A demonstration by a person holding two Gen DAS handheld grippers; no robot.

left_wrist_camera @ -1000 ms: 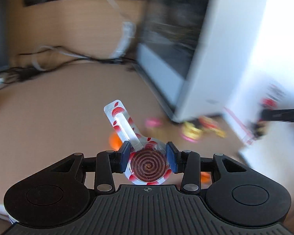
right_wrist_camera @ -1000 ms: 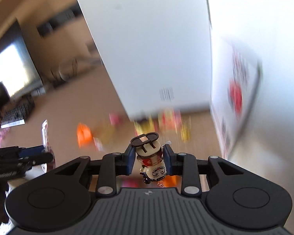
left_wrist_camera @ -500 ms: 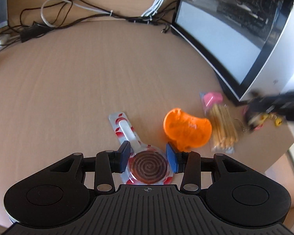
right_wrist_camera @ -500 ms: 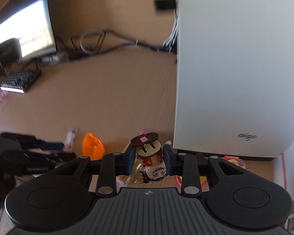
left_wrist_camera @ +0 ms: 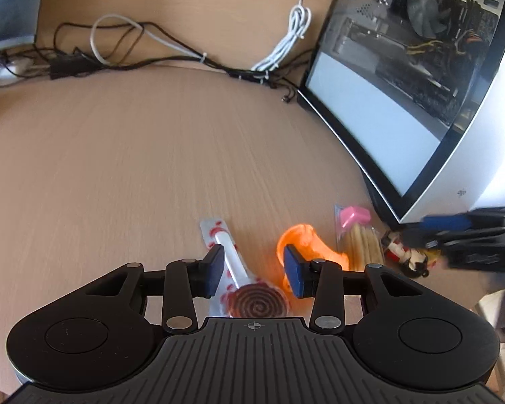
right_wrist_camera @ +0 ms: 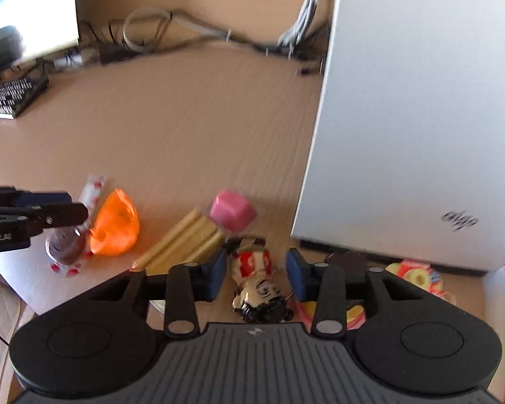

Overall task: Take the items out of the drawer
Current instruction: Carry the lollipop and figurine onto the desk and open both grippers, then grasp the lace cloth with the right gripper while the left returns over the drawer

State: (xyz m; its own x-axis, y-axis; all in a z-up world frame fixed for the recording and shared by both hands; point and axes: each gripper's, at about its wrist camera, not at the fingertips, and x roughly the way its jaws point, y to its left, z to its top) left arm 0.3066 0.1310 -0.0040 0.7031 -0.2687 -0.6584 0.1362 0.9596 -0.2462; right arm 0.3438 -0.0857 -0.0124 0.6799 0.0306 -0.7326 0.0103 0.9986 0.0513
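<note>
Lollipop (left_wrist_camera: 252, 298) between spread left claw (left_wrist_camera: 254, 274) fingers, seemingly released

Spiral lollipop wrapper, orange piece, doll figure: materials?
Spiral lollipop: clear glossy film wrapper, likely plastic; the stick shows through. Orange piece: translucent, glowing, probably plastic or jelly. Doll figure: painted hard gloss, likely plastic or resin.
</note>
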